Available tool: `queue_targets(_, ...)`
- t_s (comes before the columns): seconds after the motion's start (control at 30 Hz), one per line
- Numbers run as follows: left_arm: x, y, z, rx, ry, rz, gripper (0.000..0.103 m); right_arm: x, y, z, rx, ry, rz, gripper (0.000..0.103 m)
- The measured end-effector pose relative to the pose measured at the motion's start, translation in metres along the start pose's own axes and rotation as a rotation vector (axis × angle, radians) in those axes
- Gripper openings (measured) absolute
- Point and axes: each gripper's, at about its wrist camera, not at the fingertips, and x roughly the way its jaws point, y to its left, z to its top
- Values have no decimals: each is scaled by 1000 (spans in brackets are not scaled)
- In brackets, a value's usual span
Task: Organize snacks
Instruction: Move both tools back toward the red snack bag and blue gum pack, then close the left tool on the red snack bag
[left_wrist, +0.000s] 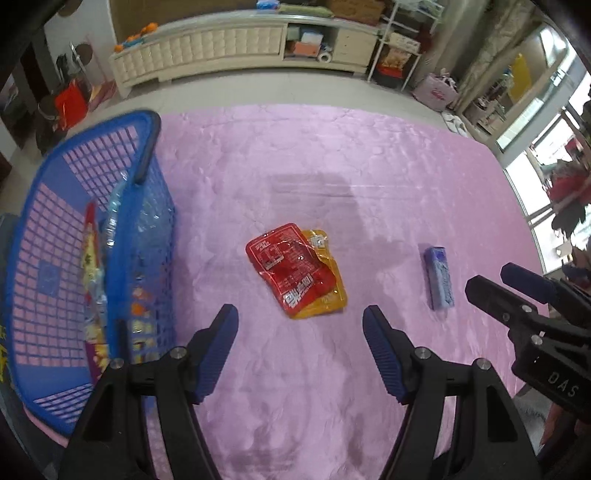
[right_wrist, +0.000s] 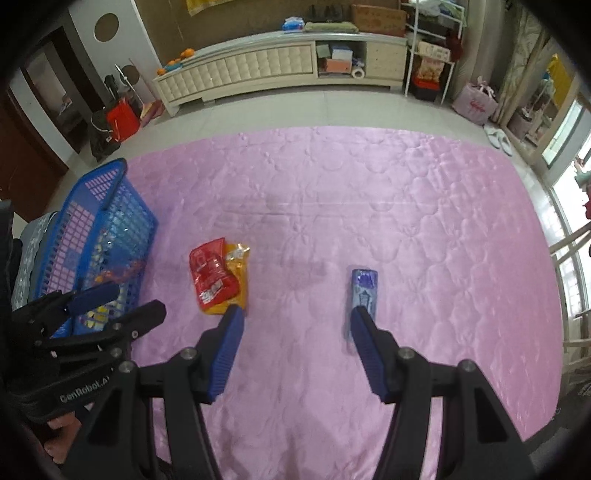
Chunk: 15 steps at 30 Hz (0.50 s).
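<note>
Snacks lie loose on a pink quilted cloth (right_wrist: 369, 206). In the left wrist view, a red packet (left_wrist: 290, 267) overlaps a yellow packet (left_wrist: 330, 291) at twelve o'clock from the left gripper (left_wrist: 300, 325), whose jaws gape with nothing between them. A blue basket (left_wrist: 144, 122) at nine o'clock holds several wrapped snacks. A purple box (right_wrist: 364, 291) lies at one o'clock from the right gripper (right_wrist: 295, 325), just past its right fingertip; that gripper is likewise spread and holds nothing. Across the floor at twelve stands a cream cabinet (right_wrist: 258, 66).
</note>
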Motion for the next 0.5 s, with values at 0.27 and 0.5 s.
queue_targets(0.27, 45, 0, 20, -29, 23, 50, 68, 51, 2, 17, 4, 13, 20, 65)
queue_targets(0.5, 68, 12, 36, -89, 32, 20, 68, 75, -6, 30, 19, 32, 63, 65)
